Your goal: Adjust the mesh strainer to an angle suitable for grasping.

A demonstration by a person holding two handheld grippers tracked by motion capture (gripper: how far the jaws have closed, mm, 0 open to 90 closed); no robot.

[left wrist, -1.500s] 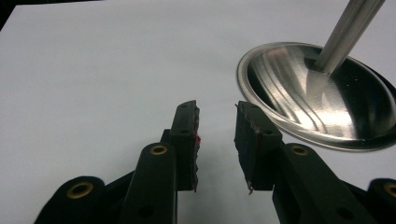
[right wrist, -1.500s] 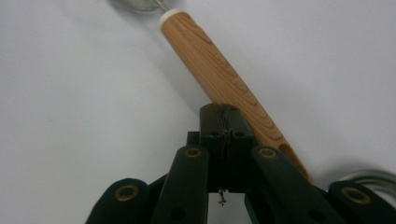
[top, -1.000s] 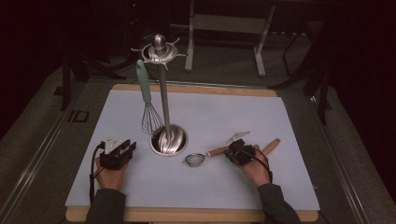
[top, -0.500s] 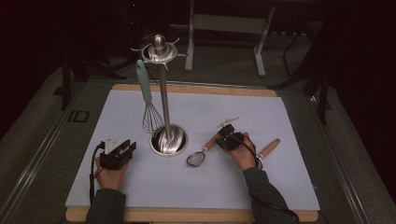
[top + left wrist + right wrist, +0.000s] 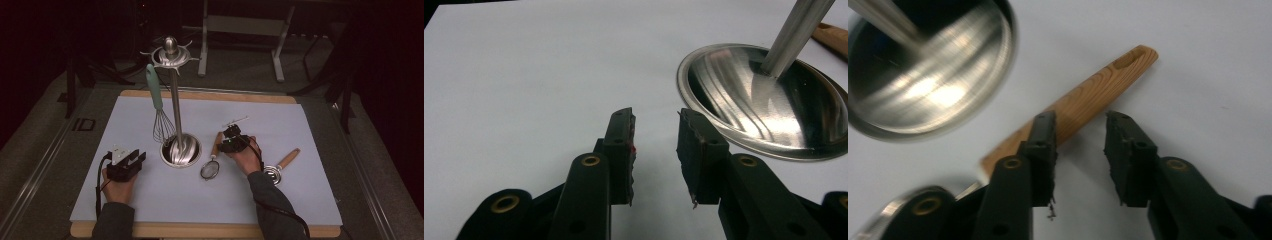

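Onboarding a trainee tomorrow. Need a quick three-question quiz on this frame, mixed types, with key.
1. True or false: the whisk hangs from the utensil stand.
2. The right gripper has its jaws: A) clamped on the wooden handle B) open beside it C) shut on nothing.
3. How many wooden-handled utensils lie on the white mat?

Key: 1 true. 2 B; they have just been opening, with nothing between them. 3 two: the strainer and the coil whisk.

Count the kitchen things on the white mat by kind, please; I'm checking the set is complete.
Steel utensil stand with round base: 1
Wire whisk with pale green handle, hanging on the stand: 1
Small mesh strainer with wooden handle: 1
Wooden-handled coil utensil: 1
Total: 4
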